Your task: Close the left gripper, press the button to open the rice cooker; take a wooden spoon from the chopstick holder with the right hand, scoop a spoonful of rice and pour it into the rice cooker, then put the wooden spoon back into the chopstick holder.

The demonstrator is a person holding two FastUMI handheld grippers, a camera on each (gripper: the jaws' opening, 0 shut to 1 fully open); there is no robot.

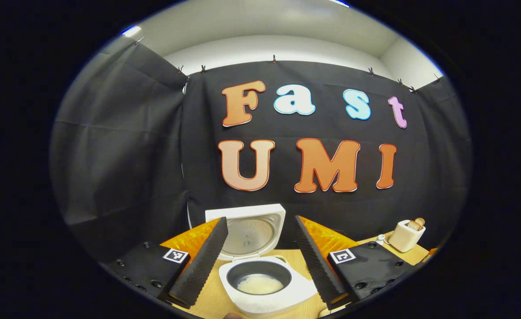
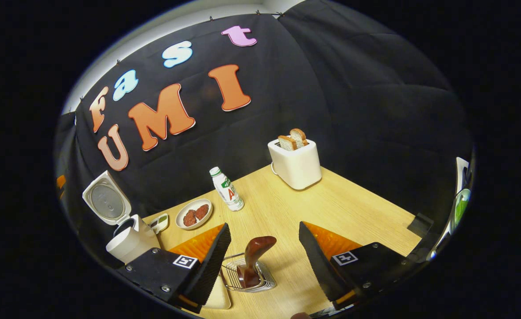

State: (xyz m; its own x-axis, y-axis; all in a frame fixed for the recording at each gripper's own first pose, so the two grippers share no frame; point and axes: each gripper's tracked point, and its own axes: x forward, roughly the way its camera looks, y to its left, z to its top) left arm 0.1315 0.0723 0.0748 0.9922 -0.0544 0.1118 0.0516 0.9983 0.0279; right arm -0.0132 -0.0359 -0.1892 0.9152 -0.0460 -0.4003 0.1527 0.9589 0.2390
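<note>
the rice cooker [image 1: 260, 283] stands open near the tabletop's [image 2: 331, 208] left back edge, what looks like rice in its pot. left gripper [image 1: 260, 261] spread, empty, before it. right gripper [image 2: 262, 261] released above the wooden spoon [image 2: 253, 259], upright in the chopstick holder [image 2: 249, 277] near the front edge.

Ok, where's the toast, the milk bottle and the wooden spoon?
toast [image 2: 292, 138], right gripper view: crust of the slices poking out of the toaster.
milk bottle [image 2: 227, 191], right gripper view: its label.
wooden spoon [image 2: 258, 247], right gripper view: handle end above the wire holder.

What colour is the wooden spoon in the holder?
Dark reddish brown. The spoon stands in the wire holder, clearest in the right gripper view.
</note>
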